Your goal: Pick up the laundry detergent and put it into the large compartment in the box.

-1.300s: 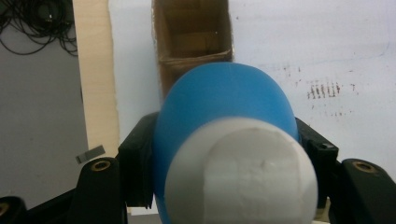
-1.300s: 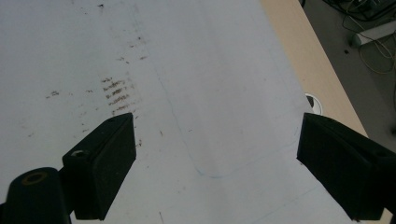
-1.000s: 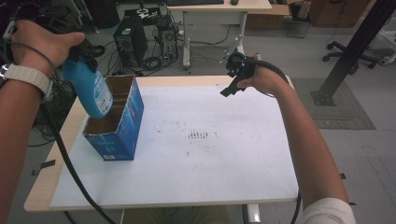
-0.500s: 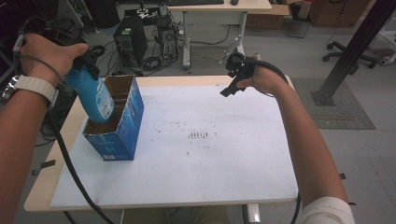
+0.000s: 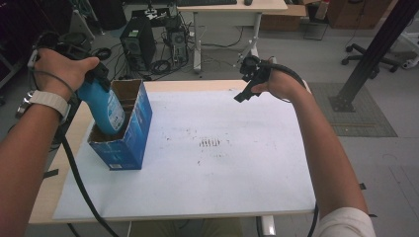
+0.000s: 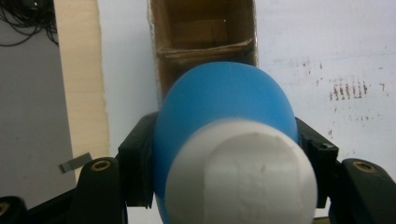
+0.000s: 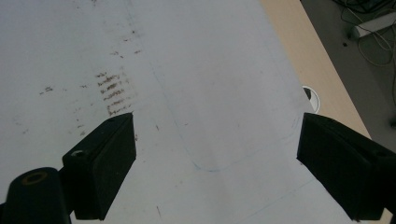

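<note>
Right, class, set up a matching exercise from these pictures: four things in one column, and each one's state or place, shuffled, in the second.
Things:
1. blue plastic bottle with white cap
2. blue cardboard box
3. left claw
4. right claw

States:
A. open, holding nothing, above the white table cover
B. standing open-topped at the table's left side
C. shut on the bottle
D. lower end inside the box

Pairs: 1-D, 2-B, 3-C, 4-A
</note>
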Demonstrator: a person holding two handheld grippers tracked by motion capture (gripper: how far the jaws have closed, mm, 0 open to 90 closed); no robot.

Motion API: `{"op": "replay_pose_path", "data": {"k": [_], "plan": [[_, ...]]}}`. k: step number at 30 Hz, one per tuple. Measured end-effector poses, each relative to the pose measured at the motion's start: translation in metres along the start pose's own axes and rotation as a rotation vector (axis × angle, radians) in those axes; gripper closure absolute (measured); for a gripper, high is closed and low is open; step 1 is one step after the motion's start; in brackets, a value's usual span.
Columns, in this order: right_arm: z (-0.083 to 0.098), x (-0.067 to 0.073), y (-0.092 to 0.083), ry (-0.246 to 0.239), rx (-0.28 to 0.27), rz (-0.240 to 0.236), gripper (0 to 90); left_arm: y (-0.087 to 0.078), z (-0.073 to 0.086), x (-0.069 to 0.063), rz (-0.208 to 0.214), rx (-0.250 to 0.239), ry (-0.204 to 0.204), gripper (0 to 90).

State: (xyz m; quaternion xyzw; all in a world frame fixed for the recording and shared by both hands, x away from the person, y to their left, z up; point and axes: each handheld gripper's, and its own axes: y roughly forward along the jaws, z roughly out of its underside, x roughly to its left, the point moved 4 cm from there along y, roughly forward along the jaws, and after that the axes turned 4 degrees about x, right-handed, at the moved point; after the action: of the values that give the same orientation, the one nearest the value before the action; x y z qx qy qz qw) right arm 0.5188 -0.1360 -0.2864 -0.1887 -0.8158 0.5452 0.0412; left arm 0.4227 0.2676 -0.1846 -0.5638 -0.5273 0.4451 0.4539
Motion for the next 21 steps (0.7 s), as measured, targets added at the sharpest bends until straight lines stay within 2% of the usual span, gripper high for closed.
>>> {"op": "replay_pose_path", "data": {"k": [10, 21], "plan": [[0.000, -0.001, 0.003, 0.001, 0.009, -0.002, 11.8, 0.026, 0.002, -0.001, -0.006, 0.001, 0.019, 37.3], [0.001, -0.002, 0.005, 0.001, 0.016, -0.002, 11.7, 0.048, 0.003, -0.001, -0.008, 0.006, 0.030, 37.3]]}}
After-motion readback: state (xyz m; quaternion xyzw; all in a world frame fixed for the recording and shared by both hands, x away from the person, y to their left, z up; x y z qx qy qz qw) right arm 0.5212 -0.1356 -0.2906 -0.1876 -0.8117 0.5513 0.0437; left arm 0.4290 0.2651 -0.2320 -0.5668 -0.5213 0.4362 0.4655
